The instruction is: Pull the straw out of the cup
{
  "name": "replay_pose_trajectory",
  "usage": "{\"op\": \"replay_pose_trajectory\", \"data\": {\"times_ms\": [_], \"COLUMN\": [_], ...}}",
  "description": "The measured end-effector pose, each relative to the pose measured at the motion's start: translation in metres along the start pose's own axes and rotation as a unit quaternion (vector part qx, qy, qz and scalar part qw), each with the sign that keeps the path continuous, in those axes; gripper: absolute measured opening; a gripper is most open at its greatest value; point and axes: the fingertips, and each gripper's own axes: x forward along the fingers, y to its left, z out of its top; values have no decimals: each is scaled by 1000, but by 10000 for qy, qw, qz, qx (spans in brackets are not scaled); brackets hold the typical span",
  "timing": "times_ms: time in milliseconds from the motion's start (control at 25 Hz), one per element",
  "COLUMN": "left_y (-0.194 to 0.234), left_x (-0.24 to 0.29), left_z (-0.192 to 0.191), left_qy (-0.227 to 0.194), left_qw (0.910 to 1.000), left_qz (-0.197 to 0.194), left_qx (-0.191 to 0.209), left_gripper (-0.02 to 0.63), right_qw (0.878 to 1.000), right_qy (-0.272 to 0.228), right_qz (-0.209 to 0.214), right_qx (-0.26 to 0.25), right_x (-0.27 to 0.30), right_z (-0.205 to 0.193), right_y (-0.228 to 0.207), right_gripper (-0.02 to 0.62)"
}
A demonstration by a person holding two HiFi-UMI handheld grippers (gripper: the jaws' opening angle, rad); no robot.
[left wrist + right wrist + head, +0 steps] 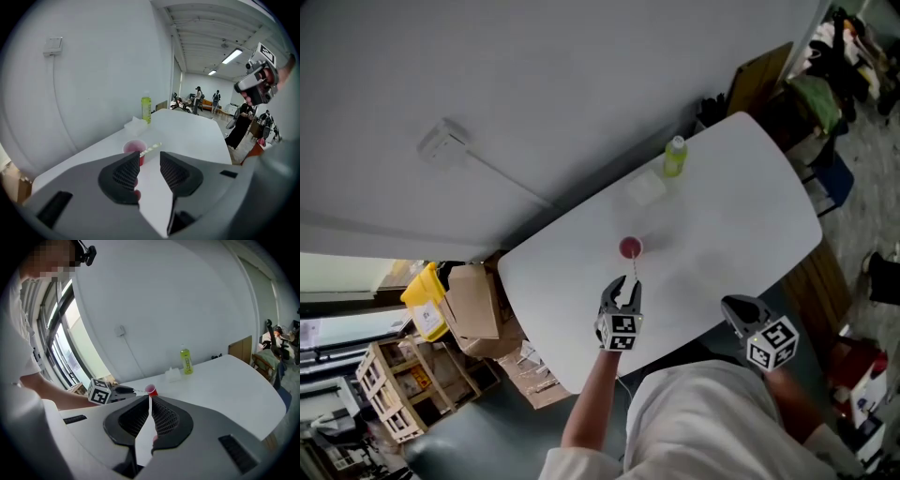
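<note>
A small red cup (pixel 630 247) stands on the white table (pixel 741 216), with a pale straw (pixel 634 268) leaning out of it toward me. My left gripper (pixel 623 284) is just short of the cup, its jaws open. In the left gripper view, the cup (pixel 134 148) and the straw (pixel 153 148) sit just beyond the gap of that gripper (pixel 149 164), and neither pad touches the straw. My right gripper (pixel 734 306) hangs at the table's near edge, apart from the cup. In its own view the right gripper (pixel 149 401) has its jaw tips together with nothing between them, and the cup (pixel 151 390) is far ahead.
A green bottle (pixel 675 156) and a clear box (pixel 646 187) stand at the table's far side against the wall. Cardboard boxes (pixel 473 305), a yellow bin (pixel 425 300) and wooden crates (pixel 389 384) fill the floor to the left. Chairs and clutter (pixel 825 103) lie beyond the right end.
</note>
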Motion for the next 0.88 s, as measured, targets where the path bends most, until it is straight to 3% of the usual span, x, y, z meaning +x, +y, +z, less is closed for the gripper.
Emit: {"op": "replay_pose_trajectory", "data": {"times_ms": [480, 880], "left_y": [-4, -2], "left_x": [40, 49], "left_z": [4, 8], "left_qy": [-104, -260], "left_qw": [9922, 9884], "left_qz": [-450, -580], "left_qx": [1156, 1382], "left_gripper": [137, 53], "right_qw": [9993, 9982], "right_qy": [284, 266], "right_qz": [-257, -486], "right_qx": [48, 216], "right_x": [15, 17], "right_z": [-6, -9], "right_y": [-2, -2], "right_gripper": [43, 43]}}
